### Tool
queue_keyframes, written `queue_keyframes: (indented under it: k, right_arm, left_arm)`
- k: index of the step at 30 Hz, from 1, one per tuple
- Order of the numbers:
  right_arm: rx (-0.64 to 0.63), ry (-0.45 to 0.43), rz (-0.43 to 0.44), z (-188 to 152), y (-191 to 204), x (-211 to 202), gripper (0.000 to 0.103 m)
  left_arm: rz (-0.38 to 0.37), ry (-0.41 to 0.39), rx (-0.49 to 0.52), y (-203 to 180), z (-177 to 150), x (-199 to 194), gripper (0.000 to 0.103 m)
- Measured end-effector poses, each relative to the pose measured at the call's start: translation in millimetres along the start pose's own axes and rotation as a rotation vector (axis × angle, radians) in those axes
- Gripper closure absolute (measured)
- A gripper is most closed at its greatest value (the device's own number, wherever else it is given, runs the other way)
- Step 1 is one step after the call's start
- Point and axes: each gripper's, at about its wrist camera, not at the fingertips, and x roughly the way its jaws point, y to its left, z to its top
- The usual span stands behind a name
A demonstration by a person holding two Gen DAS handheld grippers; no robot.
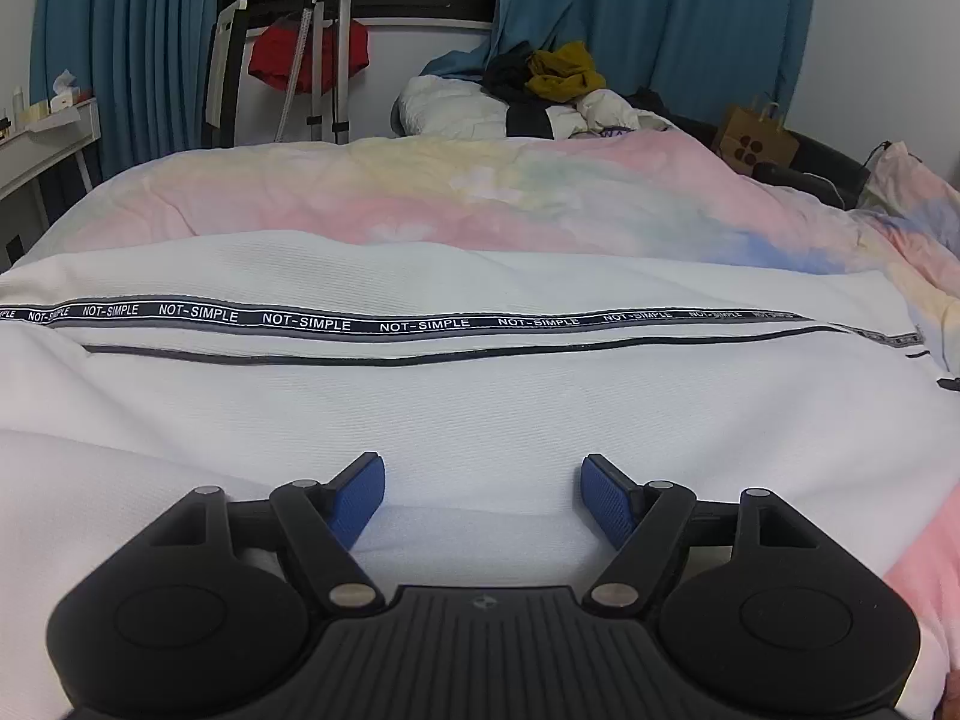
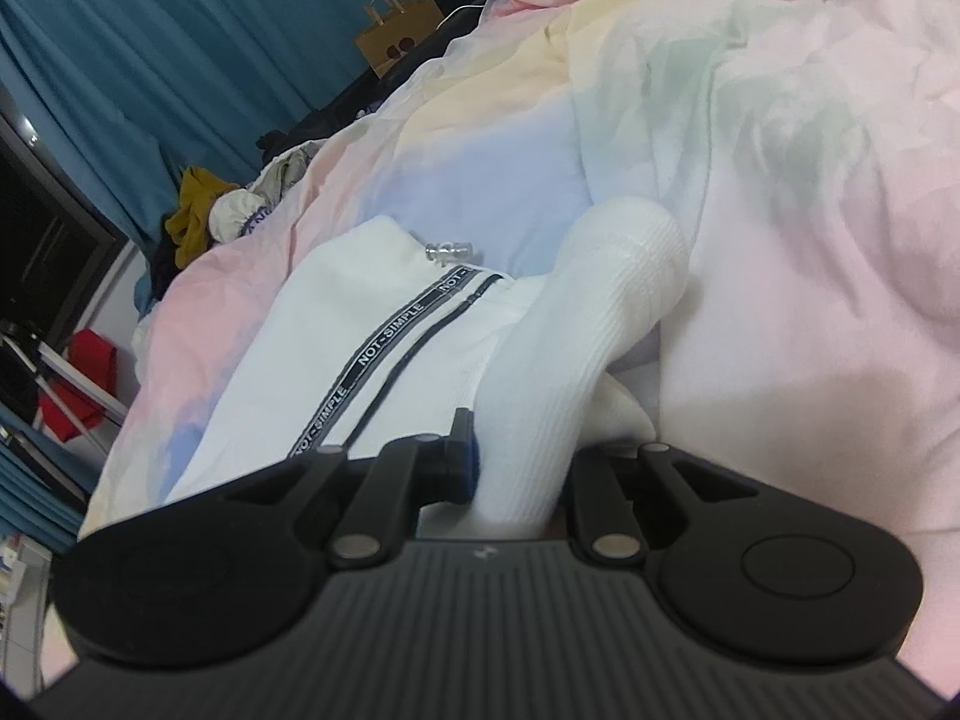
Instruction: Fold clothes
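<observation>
White jacket with the "NOT-SIMPLE" tape stripe is spread out flat across the bed, lying on top of a pastel tie-dye duvet. From the left wrist view the stripe runs side to side across the frame, with a thin dark line just below it.

Left gripper sits low over the near part of the jacket, and its blue fingers are spread wide apart with nothing between them, just white fabric underneath.

Right gripper is a different story: it's clamped on the ribbed sleeve cuff, which bunches up and sticks out forward from between the fingers. Only the left-hand blue pad is really visible; the other one is hidden behind the fabric. In that view the jacket body lies to the left of the cuff, and a small metal zipper pull rests at its far end, against the duvet.

Background stuff: blue curtains, a pile of clothes at the far end of the bed, a brown paper bag off to the right, and something red hanging by the window.
</observation>
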Motion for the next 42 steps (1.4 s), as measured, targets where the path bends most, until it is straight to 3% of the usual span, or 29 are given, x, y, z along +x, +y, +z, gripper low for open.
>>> queue_keyframes:
  k: [5, 10, 15, 20, 23, 27, 35, 42]
  right_arm:
    - [-0.276, -0.127, -0.093, -4.7, 52.0, -22.1, 0.088]
    - [-0.372, -0.272, -0.068, 0.5, 115.8, -65.4, 0.088]
    - [-0.612, -0.436, 0.078, -28.2, 207.2, -128.8, 0.088]
    - [-0.986, -0.524, 0.319, -113.1, 291.0, -185.1, 0.088]
    - [-1.143, -0.472, 0.416, -178.9, 312.8, -193.0, 0.088]
    - [-1.321, -0.313, 0.469, -266.2, 311.1, -175.0, 0.088]
    - [-1.371, -0.130, 0.490, -297.9, 305.0, -152.5, 0.088]
    - [-1.400, 0.025, 0.504, -320.9, 300.2, -133.8, 0.088]
  left_arm:
    - [0.001, -0.001, -0.036, 4.5, 4.6, -7.8, 0.031]
    - [-0.007, -0.027, -0.109, 20.0, 13.4, -25.3, 0.033]
    - [0.000, -0.109, -0.195, 43.7, 27.6, -55.9, 0.031]
    - [-0.013, -0.186, -0.336, 80.2, 36.8, -86.0, 0.030]
    - [-0.024, -0.221, -0.401, 101.2, 40.8, -101.2, 0.029]
    - [-0.014, -0.244, -0.446, 120.2, 42.5, -115.2, 0.028]
    - [-0.049, -0.193, -0.485, 124.5, 41.6, -104.0, 0.028]
    - [-0.053, -0.196, -0.456, 117.4, 40.2, -93.3, 0.027]
